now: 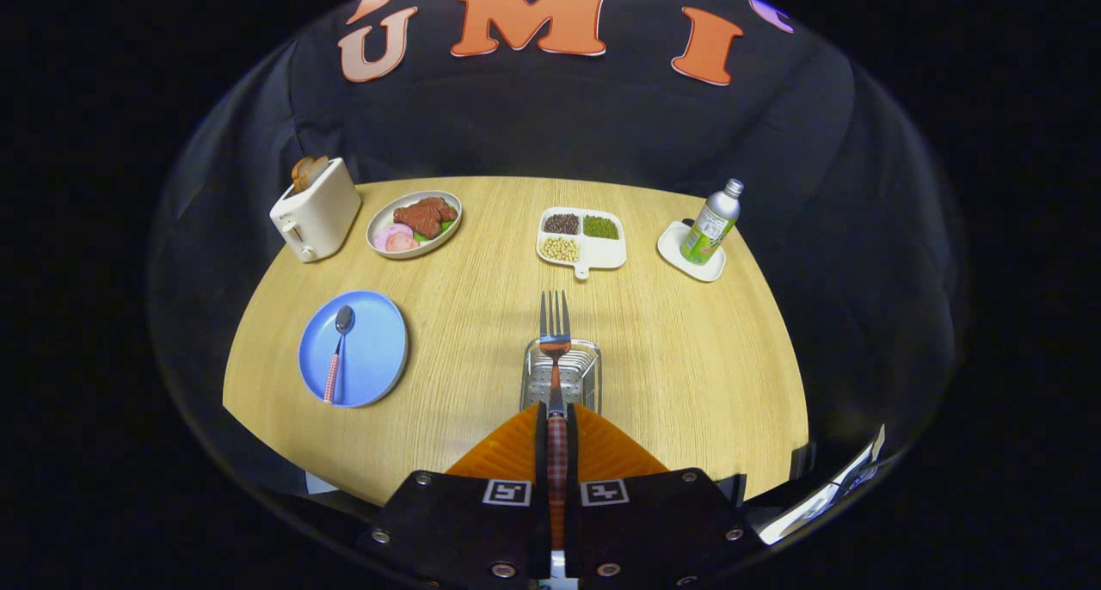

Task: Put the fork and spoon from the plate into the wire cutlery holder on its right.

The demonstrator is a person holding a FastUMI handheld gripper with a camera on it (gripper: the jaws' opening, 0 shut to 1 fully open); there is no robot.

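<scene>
Steel wire forms the cutlery holder [561, 375], a small rectangular basket standing on the wooden table [705, 358] just ahead of the gripper [557, 420]. Its jaws are pressed together on the checked handle of the fork [555, 349], which juts straight forward between them with its tines over the holder's far rim and pointing away toward the back of the table. Whether the fork touches the wire cannot be told.

Left of the holder, well apart from it, lies the blue plate [378, 349]. On it rests the spoon [337, 353], bowl toward the far side, its checked handle running toward the near rim.

Farther back, a white divided dish [606, 255] holds three fillings: dark grains, green beans and pale beans, with a fourth compartment bare. A grey oval plate [383, 229] carries a brown slab of meat, pink slices and a bit of green. Beside it, at the table's far left edge, a cream toaster [316, 212] has toast sticking out of its slot. At the far right a green bottle [710, 224] with a silver cap stands on a white coaster [692, 255].

Bare wood lies between the blue plate and the holder, and more to the holder's right, up to the table's right edge. The back row sits well beyond the fork's tines.
</scene>
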